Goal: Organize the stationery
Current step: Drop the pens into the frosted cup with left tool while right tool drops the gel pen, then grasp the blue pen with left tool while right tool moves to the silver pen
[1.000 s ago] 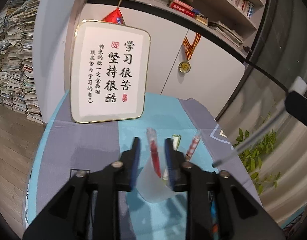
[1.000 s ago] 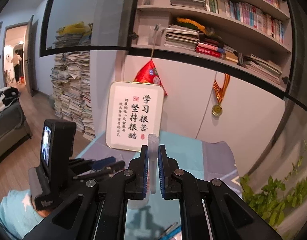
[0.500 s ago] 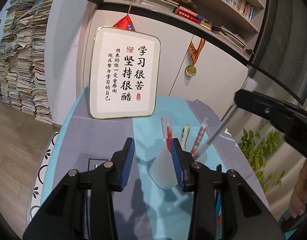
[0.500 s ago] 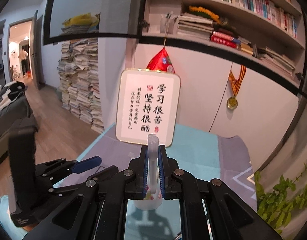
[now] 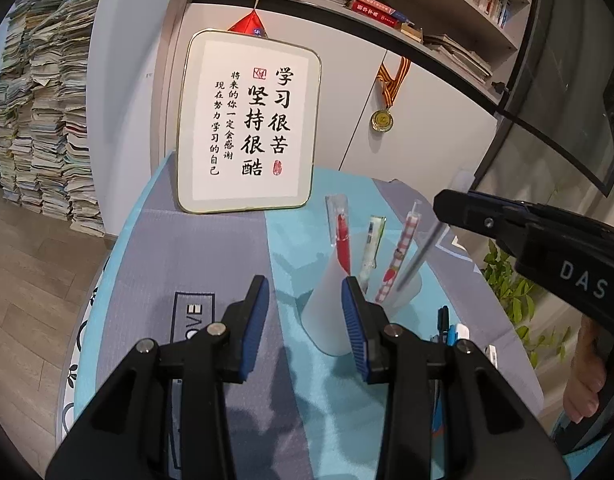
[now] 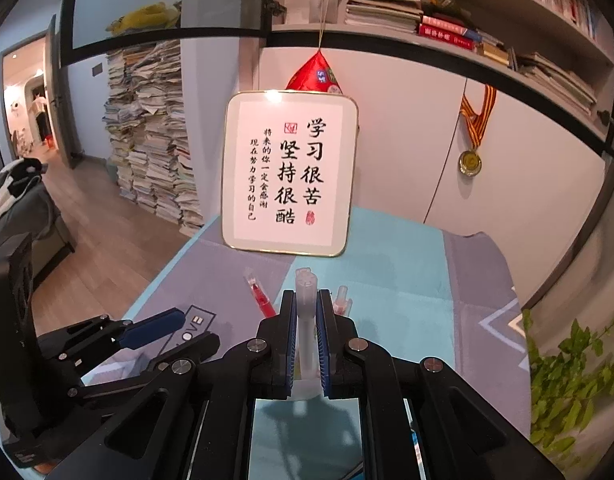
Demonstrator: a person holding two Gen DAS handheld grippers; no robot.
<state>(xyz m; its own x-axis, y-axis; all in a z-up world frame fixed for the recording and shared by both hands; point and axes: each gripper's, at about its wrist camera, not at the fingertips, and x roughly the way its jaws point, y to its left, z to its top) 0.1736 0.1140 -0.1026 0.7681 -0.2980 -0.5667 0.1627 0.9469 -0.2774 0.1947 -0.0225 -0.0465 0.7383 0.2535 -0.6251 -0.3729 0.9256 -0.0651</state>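
My right gripper (image 6: 306, 344) is clamped on a translucent white pen (image 6: 306, 312), tilted with its tip inside the frosted plastic cup (image 5: 331, 312) mid-table. My left gripper (image 5: 305, 320) hovers beside the cup, fingers wide and holding nothing.

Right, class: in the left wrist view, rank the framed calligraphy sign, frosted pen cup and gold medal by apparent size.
1. Framed calligraphy sign, largest though farthest back.
2. Frosted pen cup, nearer the camera, so flattered.
3. Gold medal, clearly smallest.
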